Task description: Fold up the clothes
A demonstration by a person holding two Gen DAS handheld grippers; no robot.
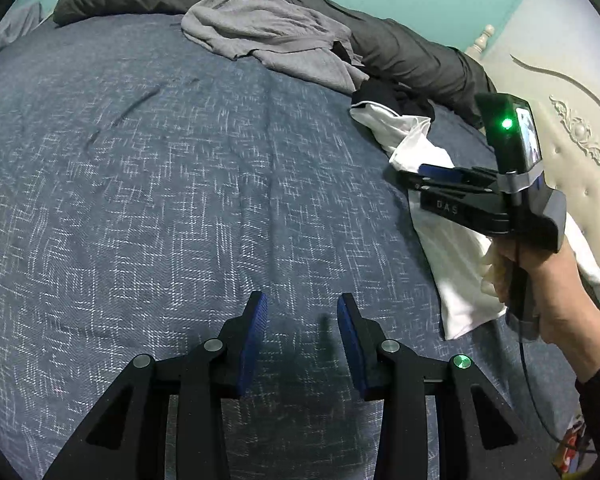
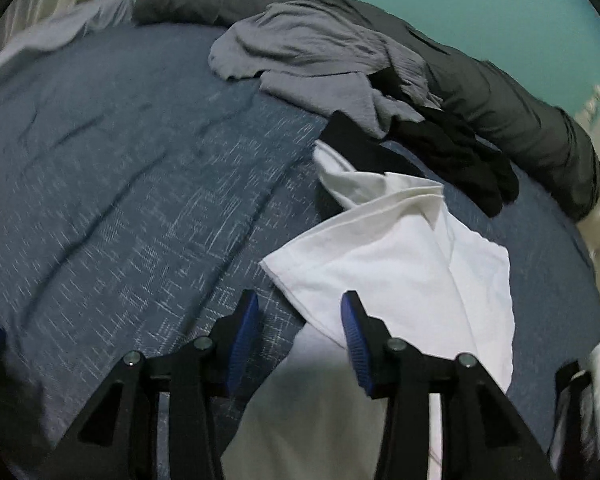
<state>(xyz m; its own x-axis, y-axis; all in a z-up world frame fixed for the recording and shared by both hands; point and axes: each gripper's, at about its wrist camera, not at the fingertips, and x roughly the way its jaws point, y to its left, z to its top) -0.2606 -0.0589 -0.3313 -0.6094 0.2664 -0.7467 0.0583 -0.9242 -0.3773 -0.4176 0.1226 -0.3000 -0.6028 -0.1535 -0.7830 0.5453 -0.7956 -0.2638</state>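
A white garment [image 2: 400,248] lies crumpled on the blue bedspread [image 2: 120,184], with a black garment [image 2: 452,152] just behind it and a grey garment [image 2: 312,56] farther back. My right gripper [image 2: 300,316] hovers open over the near edge of the white garment, nothing between its fingers. My left gripper [image 1: 302,320] is open above bare bedspread [image 1: 160,184], empty. In the left wrist view the right gripper [image 1: 440,178] appears side-on at the right, held by a hand [image 1: 548,292], over the white garment [image 1: 452,248]. The grey garment [image 1: 268,36] and black garment [image 1: 396,98] lie beyond.
A dark grey rolled duvet [image 1: 400,40] runs along the far side of the bed against a teal wall. A cream padded headboard [image 1: 580,152] with carved trim stands at the right. A pale grey sheet [image 2: 60,36] shows at the far left edge.
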